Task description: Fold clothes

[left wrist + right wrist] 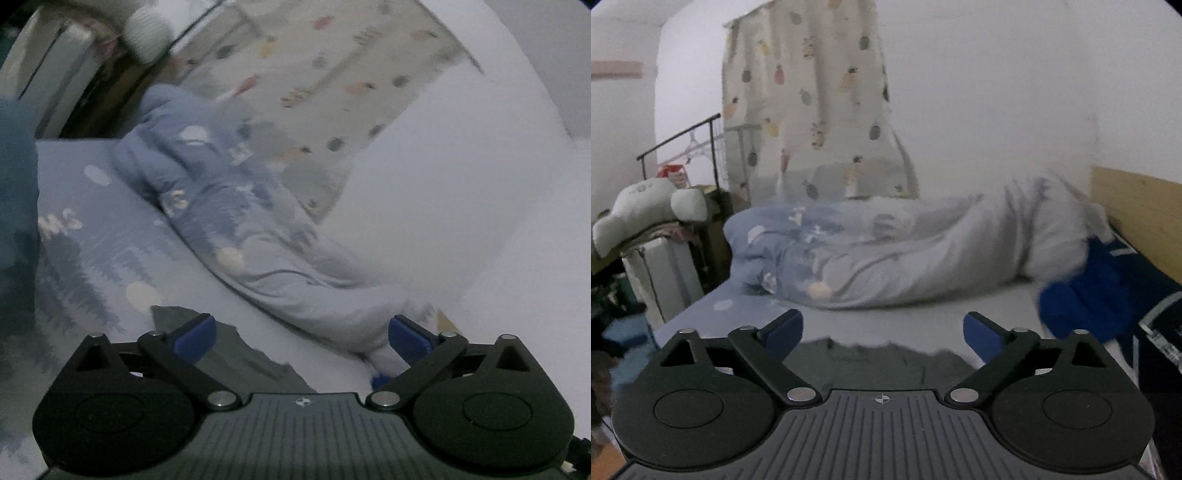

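Both hand-held grippers, left (301,338) and right (882,332), hang spread and empty over a grey garment (875,360) lying flat on the bed (923,317), just ahead, probably a shirt.

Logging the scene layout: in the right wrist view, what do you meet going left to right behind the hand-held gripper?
White plush toy → pineapple-print curtain → rumpled light blue duvet → bright blue garment → wooden headboard.

Home bedroom, bed (923,325), rumpled duvet (886,254), pineapple-print curtain (812,92)
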`<state>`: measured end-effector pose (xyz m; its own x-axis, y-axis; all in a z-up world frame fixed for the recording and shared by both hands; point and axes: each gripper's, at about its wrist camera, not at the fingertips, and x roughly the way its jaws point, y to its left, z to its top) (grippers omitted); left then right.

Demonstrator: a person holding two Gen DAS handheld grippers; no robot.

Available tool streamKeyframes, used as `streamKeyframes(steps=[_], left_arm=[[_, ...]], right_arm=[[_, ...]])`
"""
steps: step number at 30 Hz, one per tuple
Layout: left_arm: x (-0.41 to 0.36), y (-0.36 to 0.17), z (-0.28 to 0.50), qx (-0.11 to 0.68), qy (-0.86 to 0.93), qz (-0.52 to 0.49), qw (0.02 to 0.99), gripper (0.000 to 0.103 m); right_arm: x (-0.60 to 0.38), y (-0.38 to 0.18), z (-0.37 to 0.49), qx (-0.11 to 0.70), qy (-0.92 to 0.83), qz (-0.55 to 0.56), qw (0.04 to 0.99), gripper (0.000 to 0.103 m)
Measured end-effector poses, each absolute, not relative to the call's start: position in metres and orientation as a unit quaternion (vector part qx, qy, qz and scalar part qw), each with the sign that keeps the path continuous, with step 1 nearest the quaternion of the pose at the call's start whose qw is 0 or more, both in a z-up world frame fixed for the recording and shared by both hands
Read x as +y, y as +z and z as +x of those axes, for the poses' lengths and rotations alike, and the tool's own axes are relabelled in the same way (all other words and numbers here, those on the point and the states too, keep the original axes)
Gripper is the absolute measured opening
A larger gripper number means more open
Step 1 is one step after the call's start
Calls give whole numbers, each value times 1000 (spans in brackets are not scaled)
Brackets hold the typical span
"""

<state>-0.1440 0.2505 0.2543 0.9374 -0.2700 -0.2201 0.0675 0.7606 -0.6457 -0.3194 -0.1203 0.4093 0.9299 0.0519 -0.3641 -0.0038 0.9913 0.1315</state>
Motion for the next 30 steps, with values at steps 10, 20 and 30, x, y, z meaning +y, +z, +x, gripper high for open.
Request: streamKeyframes(steps=[10,20,30], left_arm=[[175,295,-235,194,-145,-290,926,103],[169,336,-304,208,-117,-292,926,103],[118,296,-315,202,-41,-182,961,103]], right_arm=[[-148,336,-385,334,30,45,941,100],[-155,363,-428,336,86,-10,938,100],[-124,275,-374,339,51,-1,939,99]])
